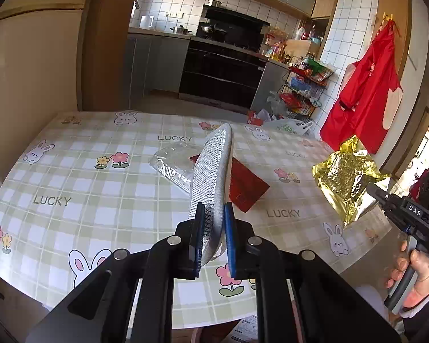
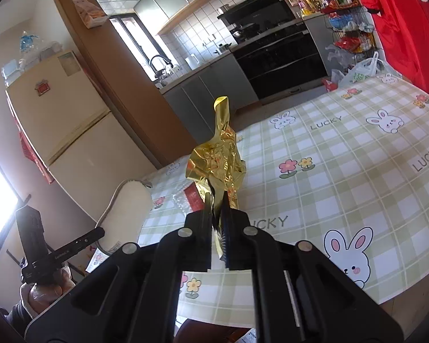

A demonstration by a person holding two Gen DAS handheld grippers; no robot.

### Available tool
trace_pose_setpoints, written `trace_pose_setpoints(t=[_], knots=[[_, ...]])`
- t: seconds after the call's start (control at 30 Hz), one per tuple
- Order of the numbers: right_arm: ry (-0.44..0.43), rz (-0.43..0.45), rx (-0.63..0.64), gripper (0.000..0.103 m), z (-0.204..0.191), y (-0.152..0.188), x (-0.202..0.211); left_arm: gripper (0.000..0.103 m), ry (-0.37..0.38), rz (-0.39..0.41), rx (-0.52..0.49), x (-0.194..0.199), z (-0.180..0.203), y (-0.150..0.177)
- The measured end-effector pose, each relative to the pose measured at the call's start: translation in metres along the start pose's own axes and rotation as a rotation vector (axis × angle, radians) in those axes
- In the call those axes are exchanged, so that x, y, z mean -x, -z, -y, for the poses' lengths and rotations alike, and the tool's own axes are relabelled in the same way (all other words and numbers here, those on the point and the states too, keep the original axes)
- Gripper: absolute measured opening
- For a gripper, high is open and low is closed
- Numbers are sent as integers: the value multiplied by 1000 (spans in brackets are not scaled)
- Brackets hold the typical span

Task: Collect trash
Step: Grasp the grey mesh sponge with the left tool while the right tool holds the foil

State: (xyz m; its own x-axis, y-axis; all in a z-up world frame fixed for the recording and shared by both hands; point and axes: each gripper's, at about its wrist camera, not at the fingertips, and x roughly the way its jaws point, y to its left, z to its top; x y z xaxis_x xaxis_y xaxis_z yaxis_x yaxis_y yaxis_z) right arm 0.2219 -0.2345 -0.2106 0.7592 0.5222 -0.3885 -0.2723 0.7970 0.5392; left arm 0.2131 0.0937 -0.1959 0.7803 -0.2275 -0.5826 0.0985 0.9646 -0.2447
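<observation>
My left gripper (image 1: pixel 214 214) is shut on a grey mesh shoe insole (image 1: pixel 211 171) and holds it upright above the table. The insole's pale underside also shows in the right wrist view (image 2: pixel 128 205). My right gripper (image 2: pixel 216 200) is shut on a crumpled gold foil wrapper (image 2: pixel 220 163), held above the table's front edge; the wrapper also shows at the right in the left wrist view (image 1: pixel 344 177). A red packet (image 1: pixel 247 188) and a clear plastic tray (image 1: pixel 171 163) lie on the table behind the insole, partly hidden by it.
The table (image 1: pixel 71 171) has a green checked cloth with rabbits and flowers. A white plastic bag (image 1: pixel 289 127) sits at its far edge. A wire rack of goods (image 1: pixel 303 85), a red apron (image 1: pixel 363 94) and a fridge (image 2: pixel 71 120) stand around.
</observation>
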Motion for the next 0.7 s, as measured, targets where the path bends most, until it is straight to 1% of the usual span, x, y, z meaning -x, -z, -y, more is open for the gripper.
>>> trace_pose_setpoints(t=[0.4,0.7], knots=[[-60,35,81,9,-47,8,70,14,68,113,-17,92,34,2],[-86,-26,125,9,-77,34,112,14,75,175,7,153,37,15]])
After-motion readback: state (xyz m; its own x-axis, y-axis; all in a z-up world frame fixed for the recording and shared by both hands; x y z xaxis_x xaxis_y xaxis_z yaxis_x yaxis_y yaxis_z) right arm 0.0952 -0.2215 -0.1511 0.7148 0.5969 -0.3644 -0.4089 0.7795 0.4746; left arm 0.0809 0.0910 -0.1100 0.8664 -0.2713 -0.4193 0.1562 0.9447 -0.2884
